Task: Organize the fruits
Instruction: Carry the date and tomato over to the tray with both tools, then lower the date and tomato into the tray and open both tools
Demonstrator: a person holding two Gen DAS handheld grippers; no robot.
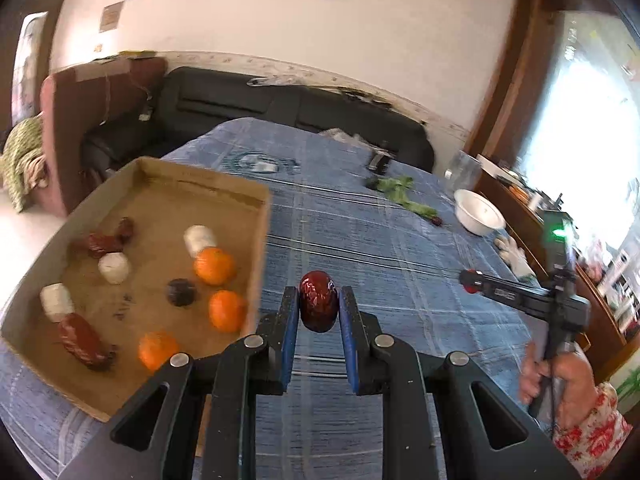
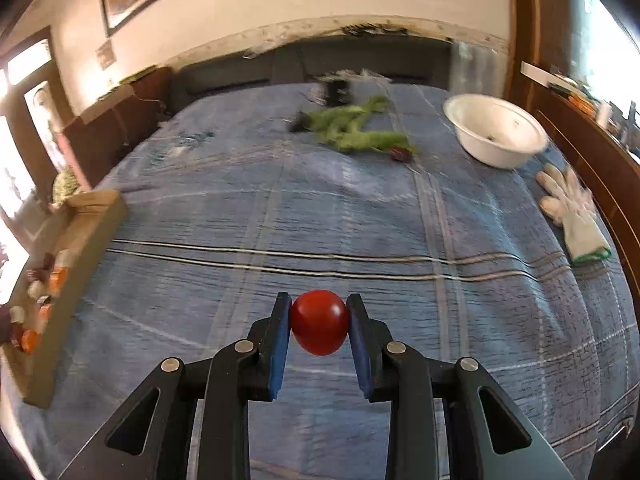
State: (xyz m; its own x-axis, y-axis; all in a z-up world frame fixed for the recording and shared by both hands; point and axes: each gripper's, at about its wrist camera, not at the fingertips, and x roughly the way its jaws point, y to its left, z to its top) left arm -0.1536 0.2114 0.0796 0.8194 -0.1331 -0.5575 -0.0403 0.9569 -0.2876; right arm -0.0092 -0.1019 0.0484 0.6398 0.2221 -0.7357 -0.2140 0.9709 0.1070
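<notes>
My left gripper (image 1: 319,300) is shut on a dark red date (image 1: 318,301), held above the blue cloth just right of the cardboard box (image 1: 256,248). The box holds oranges (image 1: 214,266), white pieces (image 1: 115,267), dark red dates (image 1: 84,342) and a dark fruit (image 1: 182,292). My right gripper (image 2: 319,320) is shut on a red tomato (image 2: 319,322) above the cloth's middle; it also shows in the left wrist view (image 1: 472,281). The box shows at the left edge of the right wrist view (image 2: 60,280).
A white bowl (image 2: 496,130) stands at the far right, with a white glove (image 2: 572,210) nearer. Green leafy stems (image 2: 356,128) and a small dark red fruit (image 2: 400,154) lie at the back. A wooden ledge (image 2: 592,152) runs along the right.
</notes>
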